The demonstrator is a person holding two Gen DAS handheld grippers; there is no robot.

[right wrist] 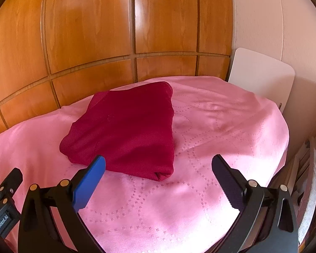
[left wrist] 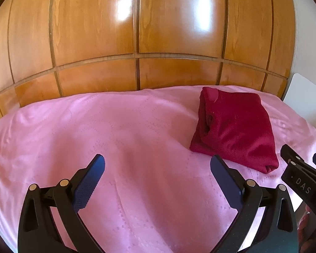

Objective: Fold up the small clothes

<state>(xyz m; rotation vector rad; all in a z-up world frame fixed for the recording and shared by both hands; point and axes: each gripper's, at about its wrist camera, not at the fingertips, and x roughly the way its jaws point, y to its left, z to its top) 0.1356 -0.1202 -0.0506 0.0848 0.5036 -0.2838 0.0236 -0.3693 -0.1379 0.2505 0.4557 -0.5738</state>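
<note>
Item: dark red garment (right wrist: 124, 126), folded into a compact bundle, lying on my pink bedspread (right wrist: 200, 189); long axis runs away toward the wooden wardrobe (right wrist: 94, 31).

My right gripper (right wrist: 158, 181), nearer, spread empty.

My left gripper (left wrist: 158, 181), spread empty; garment ahead-right.

Left view alone shows the layered fold edge.

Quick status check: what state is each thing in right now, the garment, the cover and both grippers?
Red garment: folded into a compact bundle, lying on the cover, untouched.
Pink cover: spread out, lightly creased.
Left gripper: jaws open, empty.
Right gripper: jaws open, empty.
</note>
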